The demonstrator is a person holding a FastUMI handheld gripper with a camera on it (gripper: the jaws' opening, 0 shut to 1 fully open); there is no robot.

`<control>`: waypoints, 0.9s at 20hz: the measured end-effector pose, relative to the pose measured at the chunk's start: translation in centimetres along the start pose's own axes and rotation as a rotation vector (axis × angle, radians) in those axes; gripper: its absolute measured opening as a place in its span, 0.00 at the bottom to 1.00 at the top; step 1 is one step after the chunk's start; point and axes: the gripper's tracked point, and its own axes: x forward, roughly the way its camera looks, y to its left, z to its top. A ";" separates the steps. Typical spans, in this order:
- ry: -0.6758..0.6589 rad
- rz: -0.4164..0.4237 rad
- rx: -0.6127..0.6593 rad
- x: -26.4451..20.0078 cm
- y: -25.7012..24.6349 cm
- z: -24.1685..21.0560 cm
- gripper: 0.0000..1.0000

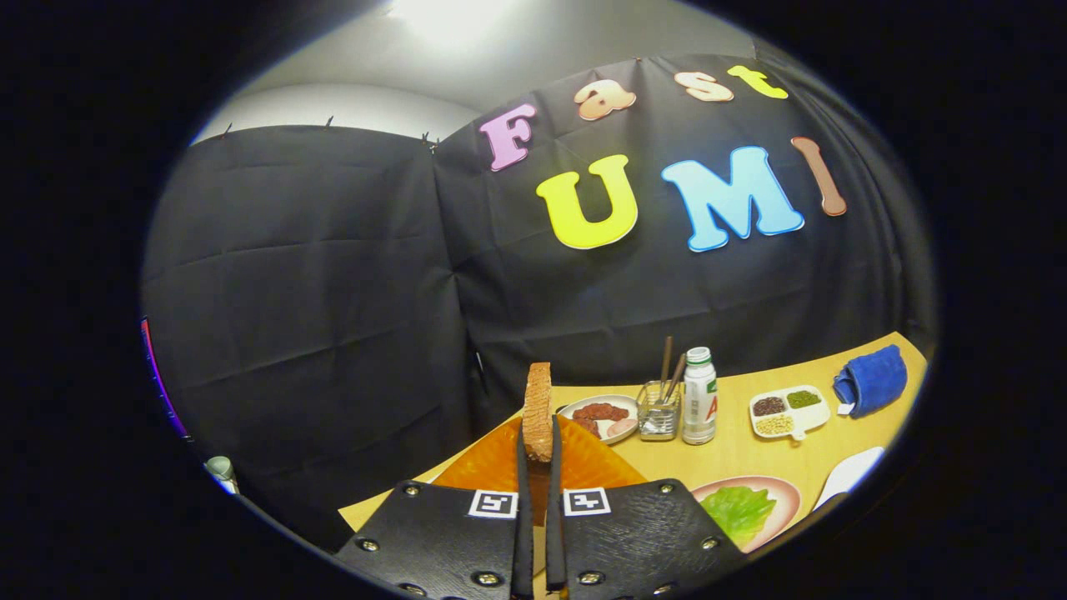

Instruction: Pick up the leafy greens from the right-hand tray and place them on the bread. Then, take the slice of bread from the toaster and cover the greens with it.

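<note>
My gripper is shut on a slice of toasted bread, which stands on edge between the fingers and rises above their tips. Below and behind the slice lies an orange plate. To the right of the fingers a pinkish plate holds leafy greens.
On the wooden table beyond the fingers stand a small plate of meat slices, a glass holder with sticks, a white bottle, a divided white dish of beans and a blue cloth. A white object lies at the right edge.
</note>
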 end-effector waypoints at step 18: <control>0.150 -0.507 -0.081 -6.1 -20.9 -7.7 0.06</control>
